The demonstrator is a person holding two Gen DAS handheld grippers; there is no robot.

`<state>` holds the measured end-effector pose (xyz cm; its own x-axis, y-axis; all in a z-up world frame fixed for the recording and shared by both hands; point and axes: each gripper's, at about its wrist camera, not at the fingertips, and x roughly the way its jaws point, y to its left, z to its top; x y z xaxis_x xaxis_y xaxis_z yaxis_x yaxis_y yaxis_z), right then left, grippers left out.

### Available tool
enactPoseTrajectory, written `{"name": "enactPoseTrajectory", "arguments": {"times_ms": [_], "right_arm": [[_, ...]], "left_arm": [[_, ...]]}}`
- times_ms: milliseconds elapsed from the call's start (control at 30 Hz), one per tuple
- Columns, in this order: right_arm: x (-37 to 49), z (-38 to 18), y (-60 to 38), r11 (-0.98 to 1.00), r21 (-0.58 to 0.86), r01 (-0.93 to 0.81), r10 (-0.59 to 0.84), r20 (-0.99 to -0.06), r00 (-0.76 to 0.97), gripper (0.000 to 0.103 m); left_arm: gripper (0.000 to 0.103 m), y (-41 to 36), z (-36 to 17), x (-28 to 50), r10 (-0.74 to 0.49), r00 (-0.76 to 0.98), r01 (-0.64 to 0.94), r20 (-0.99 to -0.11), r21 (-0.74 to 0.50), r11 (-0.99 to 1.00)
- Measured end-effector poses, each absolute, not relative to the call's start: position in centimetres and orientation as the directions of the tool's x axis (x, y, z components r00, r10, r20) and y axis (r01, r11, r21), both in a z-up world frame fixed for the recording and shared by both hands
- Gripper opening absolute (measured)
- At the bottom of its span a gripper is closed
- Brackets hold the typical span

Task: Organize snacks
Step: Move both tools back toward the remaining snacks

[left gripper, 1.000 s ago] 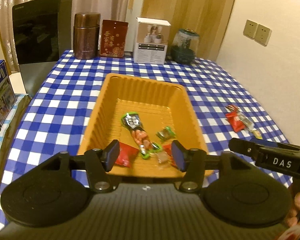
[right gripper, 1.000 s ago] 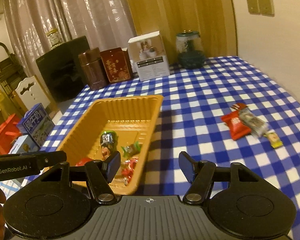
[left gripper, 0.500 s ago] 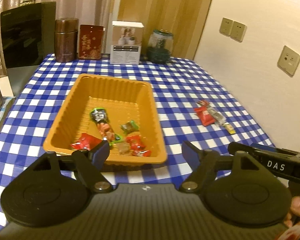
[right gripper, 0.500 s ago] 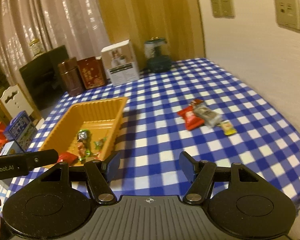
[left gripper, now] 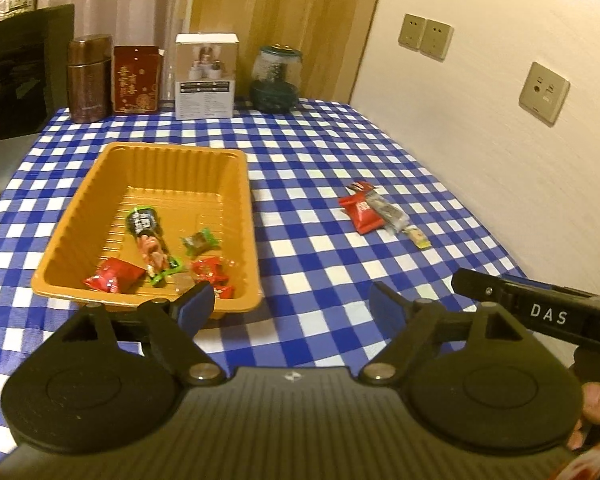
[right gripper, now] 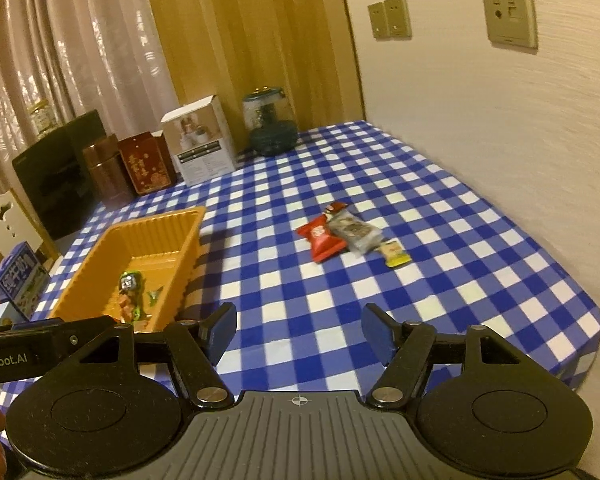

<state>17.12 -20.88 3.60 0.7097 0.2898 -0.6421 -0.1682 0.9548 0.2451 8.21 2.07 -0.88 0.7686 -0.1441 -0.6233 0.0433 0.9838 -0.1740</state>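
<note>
Left wrist view: the left gripper (left gripper: 290,306) is hovering over the near edge of the checked cloth (left gripper: 320,168), jaws spread wide and gripping nothing. The tray (left gripper: 80,216) is sitting at about ten o'clock from it, carrying several wrapped snacks (left gripper: 148,236). Three loose snacks — a red pack (left gripper: 360,212), a grey pack (left gripper: 388,212) touching it, a small yellow one (left gripper: 420,240) just beside — are lying at one o'clock, well apart from the tray. The right gripper (right gripper: 298,332) is also gaping wide and empty, pointing toward the red pack (right gripper: 322,236) at twelve o'clock.
</note>
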Motion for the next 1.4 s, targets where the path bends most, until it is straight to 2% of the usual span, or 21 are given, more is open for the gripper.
{"name": "enactPoseTrajectory", "arguments": {"times_ms": [733,1400], "right_arm": [[17.5,5.2,-24.4,0.976,0.190,-0.109,0.207,-0.640,0.740,0.070],[23.8,1.1,-27.6,0.983,0.133,-0.125,0.182,-0.655,0.733,0.070]], "left_arm": [[0.090,-1.5,-0.5,9.7,-0.197,0.758,0.109,-0.621,-0.177,0.978],[0.091,-4.9,-2.9,16.7,-0.219,0.751,0.128,-0.623,-0.188,0.974]]}}
